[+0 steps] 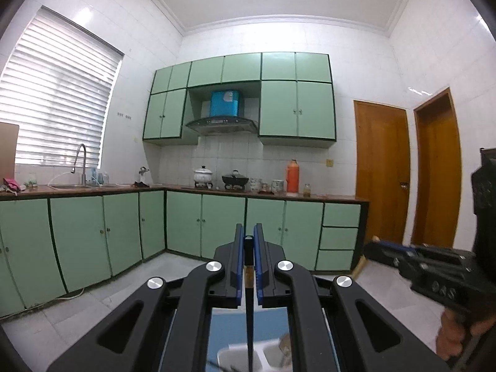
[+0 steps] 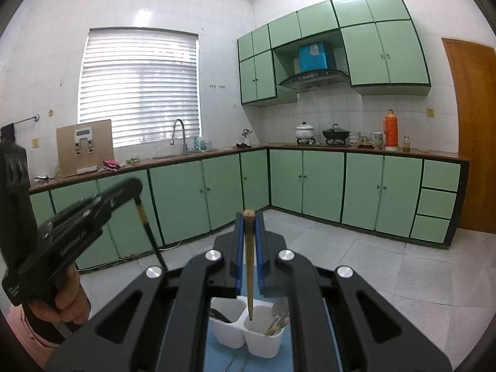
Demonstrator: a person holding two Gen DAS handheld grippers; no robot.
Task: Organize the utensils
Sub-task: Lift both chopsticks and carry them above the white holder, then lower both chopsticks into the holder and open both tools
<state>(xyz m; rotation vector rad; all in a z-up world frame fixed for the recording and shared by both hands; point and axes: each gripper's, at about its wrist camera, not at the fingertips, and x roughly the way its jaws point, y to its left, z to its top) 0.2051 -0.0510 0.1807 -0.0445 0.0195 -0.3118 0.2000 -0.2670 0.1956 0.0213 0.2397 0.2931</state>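
Between the blue pads of our right claw [image 2: 249, 241] a pale wooden chopstick [image 2: 249, 266] stands clamped, its round butt poking just above the pads and its thin tip hanging down over the white utensil holder [image 2: 248, 334]. That holder has two compartments side by side; the tip points into the right one, which also holds metal spoons [image 2: 279, 316] with pale handles, while dark utensils lie in the left one. We cannot tell whether the tip touches the bottom. The holder sits on a blue mat [image 2: 223, 359] directly below the claw.

Our left claw [image 1: 248, 248] is clamped on a dark chopstick [image 1: 249, 310] with a brown band near its top; the stick hangs straight down, with the white holder [image 1: 238, 356] blurred beneath it. From the right wrist view this left claw [image 2: 136, 190] appears at the left, pointing level, gripped by a hand [image 2: 66, 297] with a pink sleeve below it, the dark stick slanting down from its tip. From the left wrist view the right claw [image 1: 376, 243] shows at the right edge, blurred, with pale characters on its body that we cannot read.

Behind, green cabinets [image 2: 322, 183] run under a brown worktop [image 2: 356, 150] carrying a white pot [image 2: 305, 131], a black wok [image 2: 336, 133] and an orange thermos [image 2: 391, 130].
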